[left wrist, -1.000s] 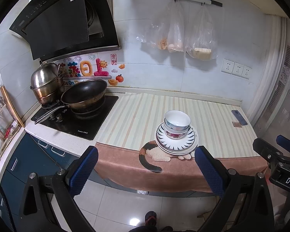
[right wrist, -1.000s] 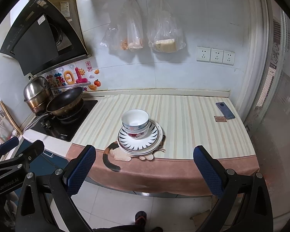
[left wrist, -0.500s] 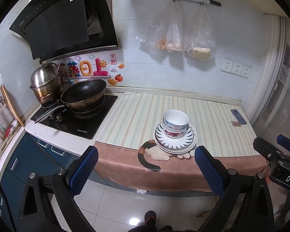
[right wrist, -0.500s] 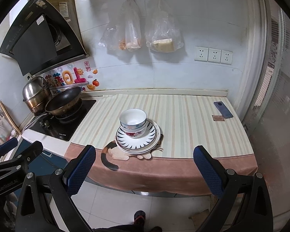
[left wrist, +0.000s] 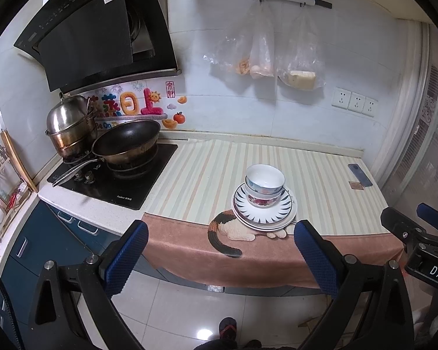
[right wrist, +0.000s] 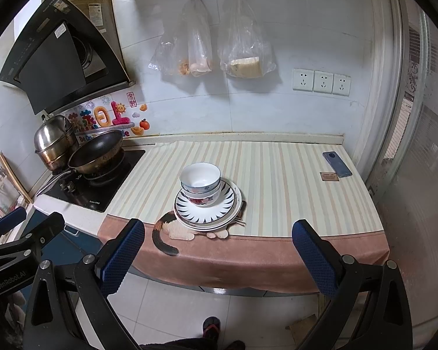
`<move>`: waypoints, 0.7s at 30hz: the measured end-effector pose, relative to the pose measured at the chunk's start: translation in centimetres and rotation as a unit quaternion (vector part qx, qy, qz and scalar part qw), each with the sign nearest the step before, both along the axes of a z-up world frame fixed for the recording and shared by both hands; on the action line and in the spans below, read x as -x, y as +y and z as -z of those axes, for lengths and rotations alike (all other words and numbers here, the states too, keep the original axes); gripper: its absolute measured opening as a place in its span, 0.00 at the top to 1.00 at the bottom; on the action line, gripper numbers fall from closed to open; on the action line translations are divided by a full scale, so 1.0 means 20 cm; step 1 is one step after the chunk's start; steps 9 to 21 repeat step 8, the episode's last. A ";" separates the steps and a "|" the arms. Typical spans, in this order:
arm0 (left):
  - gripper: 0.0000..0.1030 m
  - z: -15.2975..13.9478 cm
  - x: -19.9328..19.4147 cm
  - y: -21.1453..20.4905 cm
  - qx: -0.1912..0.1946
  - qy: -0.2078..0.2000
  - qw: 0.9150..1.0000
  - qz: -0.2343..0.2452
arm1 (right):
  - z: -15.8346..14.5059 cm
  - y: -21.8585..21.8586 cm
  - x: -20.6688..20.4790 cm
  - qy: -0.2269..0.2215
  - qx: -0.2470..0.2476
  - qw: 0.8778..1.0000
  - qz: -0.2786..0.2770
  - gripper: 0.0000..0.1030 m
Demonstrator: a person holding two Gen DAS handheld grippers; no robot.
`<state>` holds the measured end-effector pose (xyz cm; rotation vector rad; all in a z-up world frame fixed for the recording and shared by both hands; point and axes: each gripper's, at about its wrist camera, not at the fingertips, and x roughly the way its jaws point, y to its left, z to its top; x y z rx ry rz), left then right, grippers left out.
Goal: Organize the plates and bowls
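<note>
Both tools, the left tool (left wrist: 220, 255) and the right tool (right wrist: 219, 252), stood wide open and empty, well apart from the stacked bowls (left wrist: 264, 185) on the plates (left wrist: 286, 214) near the bench (left wrist: 321, 175) front edge.

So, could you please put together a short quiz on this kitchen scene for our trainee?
1. True or false: the two bowls are nested and stand on the stacked plates.
2. Multiple choice: where does the phone lie? A) on the hob B) at the far right of the striped cloth C) inside the wok
3. Fill the gap: the left tool and the right tool are both ____ and hold nothing.

Key
1. True.
2. B; the wok sits on the hob at the left.
3. Open.
</note>
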<state>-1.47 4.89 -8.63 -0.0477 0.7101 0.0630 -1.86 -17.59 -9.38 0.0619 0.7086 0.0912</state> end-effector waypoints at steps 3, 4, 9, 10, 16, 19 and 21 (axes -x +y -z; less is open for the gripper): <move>0.01 0.00 0.00 0.00 0.001 0.001 1.000 0.003 | 0.00 0.00 0.00 0.000 0.001 1.000 0.000 0.00; 0.01 -0.01 0.00 0.00 0.001 0.002 1.000 0.003 | 0.00 0.00 0.00 0.000 0.001 1.000 0.000 0.00; 0.01 -0.01 0.00 0.00 0.003 0.002 1.000 0.005 | 0.01 -0.01 0.01 0.000 0.002 1.000 -0.001 0.00; 0.01 -0.01 0.00 0.00 0.003 0.002 1.000 0.005 | 0.01 -0.01 0.01 0.000 0.002 1.000 -0.001 0.00; 0.01 -0.01 0.00 0.00 0.003 0.002 1.000 0.005 | 0.01 -0.01 0.01 0.000 0.002 1.000 -0.001 0.00; 0.01 -0.01 0.00 0.00 0.003 0.002 1.000 0.005 | 0.01 -0.01 0.01 0.000 0.002 1.000 -0.001 0.00; 0.01 -0.01 0.00 0.00 0.003 0.002 1.000 0.005 | 0.01 -0.01 0.01 0.000 0.002 1.000 -0.001 0.00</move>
